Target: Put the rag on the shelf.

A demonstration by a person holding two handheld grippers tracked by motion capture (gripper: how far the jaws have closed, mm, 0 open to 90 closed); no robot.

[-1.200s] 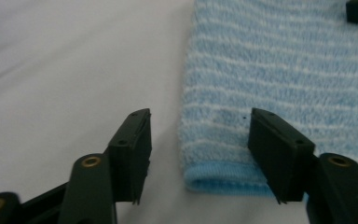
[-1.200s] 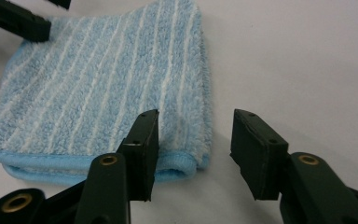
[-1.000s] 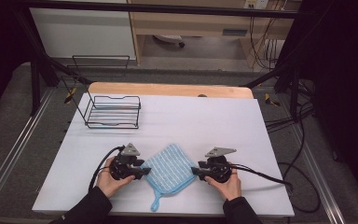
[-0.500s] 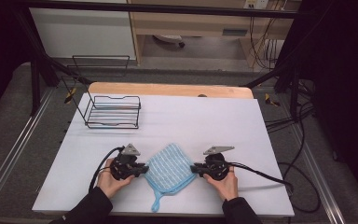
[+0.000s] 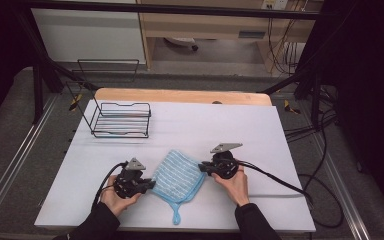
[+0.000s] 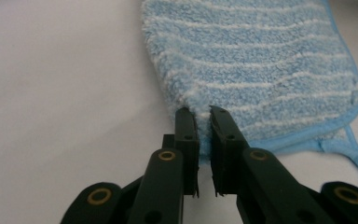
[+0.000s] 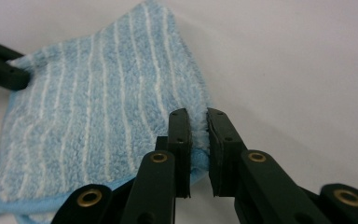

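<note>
A blue cloth with white stripes (image 5: 178, 175) is spread on the white table (image 5: 190, 125), near the front edge and about in the middle between the two hands. A small loop (image 5: 176, 218) hangs off its near corner. The cloth's left corner is pinched by the left gripper (image 5: 149, 184), which is held in the person's left hand (image 5: 114, 196). In the left gripper view, the two black jaws are seen pressed in on the fluffy edge of the cloth (image 6: 261, 70), with a thin bit of cloth caught between them. The cloth's right corner is pinched the same way by the right gripper (image 5: 203, 168), which is held in the right hand (image 5: 235, 182). In the right gripper view, the cloth (image 7: 98, 121) is seen squeezed between the jaws, and the tip of the left gripper (image 7: 2, 65) is seen at the far corner of the cloth. A black wire rack (image 5: 121, 119) is set on the far left part of the table, well apart from the cloth. A black cable (image 5: 275, 177) is trailed from the right gripper across the table to the right.
</note>
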